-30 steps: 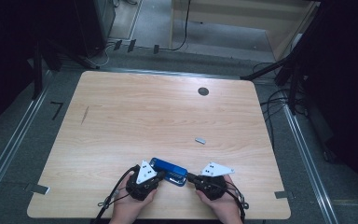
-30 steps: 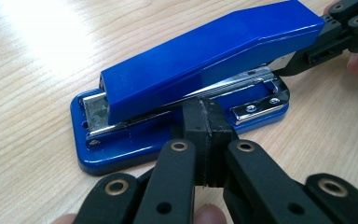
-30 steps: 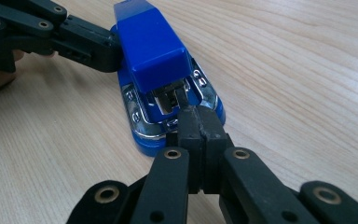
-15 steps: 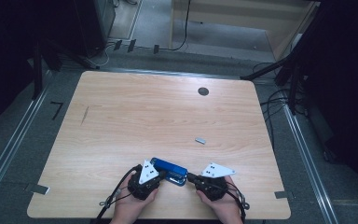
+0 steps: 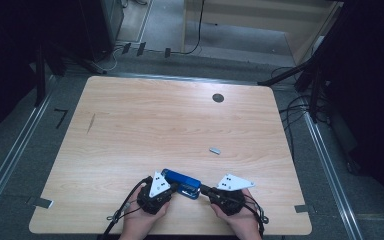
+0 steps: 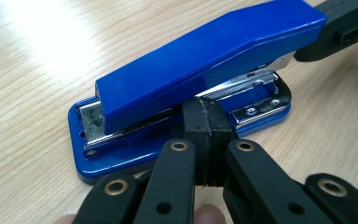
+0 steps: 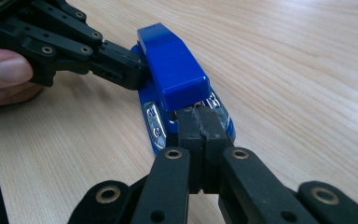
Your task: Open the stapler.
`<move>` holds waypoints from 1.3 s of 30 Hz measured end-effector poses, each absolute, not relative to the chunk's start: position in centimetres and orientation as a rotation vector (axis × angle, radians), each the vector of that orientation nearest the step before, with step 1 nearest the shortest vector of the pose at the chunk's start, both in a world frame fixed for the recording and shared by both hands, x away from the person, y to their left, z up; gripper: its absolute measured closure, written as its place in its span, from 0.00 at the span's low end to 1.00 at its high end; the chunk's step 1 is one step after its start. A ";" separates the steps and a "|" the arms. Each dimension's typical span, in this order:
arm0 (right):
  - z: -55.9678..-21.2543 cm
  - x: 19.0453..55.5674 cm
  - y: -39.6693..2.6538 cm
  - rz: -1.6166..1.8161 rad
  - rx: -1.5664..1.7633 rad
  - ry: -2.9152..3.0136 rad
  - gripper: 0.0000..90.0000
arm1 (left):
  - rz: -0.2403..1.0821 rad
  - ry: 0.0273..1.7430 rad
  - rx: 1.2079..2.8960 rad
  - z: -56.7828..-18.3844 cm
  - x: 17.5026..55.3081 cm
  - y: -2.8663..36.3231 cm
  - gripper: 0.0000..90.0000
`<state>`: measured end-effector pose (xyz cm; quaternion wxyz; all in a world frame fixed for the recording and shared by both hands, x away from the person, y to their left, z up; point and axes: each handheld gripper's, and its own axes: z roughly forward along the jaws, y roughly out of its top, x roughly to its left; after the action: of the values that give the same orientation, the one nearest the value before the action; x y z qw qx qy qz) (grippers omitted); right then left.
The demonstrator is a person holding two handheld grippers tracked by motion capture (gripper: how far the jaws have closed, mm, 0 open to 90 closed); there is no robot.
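A blue stapler [image 5: 179, 178] lies flat on the wooden table [image 5: 170, 125] near its front edge, between my two grippers. My left gripper [image 5: 174, 188] is shut, and its joined tips [image 6: 204, 125] push into the stapler's [image 6: 200, 60] long side, in the gap between the blue top arm and the base. My right gripper [image 5: 203, 189] is also shut. Its closed tips [image 7: 199, 125] rest against one short end of the stapler [image 7: 172, 65], just under the top arm. Neither pair of jaws has anything between them. The left gripper [image 7: 121, 65] also appears in the right gripper view, touching the stapler's side.
A small grey metal piece [image 5: 215, 149] lies on the table beyond the stapler, to the right. A dark round grommet [image 5: 218, 98] sits near the far edge. Cables trail from both grippers over the front edge. Metal rails and dark floor flank the table.
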<state>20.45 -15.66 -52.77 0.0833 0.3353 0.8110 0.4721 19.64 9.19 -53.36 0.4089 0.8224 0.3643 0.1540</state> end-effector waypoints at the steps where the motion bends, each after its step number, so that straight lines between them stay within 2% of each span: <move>1: -52.7 20.4 -15.6 1.405 0.992 2.418 1.00 | 0.390 0.918 2.071 -53.4 19.6 9.2 1.00; 39: -48.8 21.1 -13.3 1.607 0.874 2.248 1.00 | 0.450 0.896 2.090 -53.4 19.3 8.8 1.00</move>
<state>21.05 -13.28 -48.78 0.1214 0.2995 0.7699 0.5504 19.30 8.84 -53.38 0.4003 0.8261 0.3544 0.1778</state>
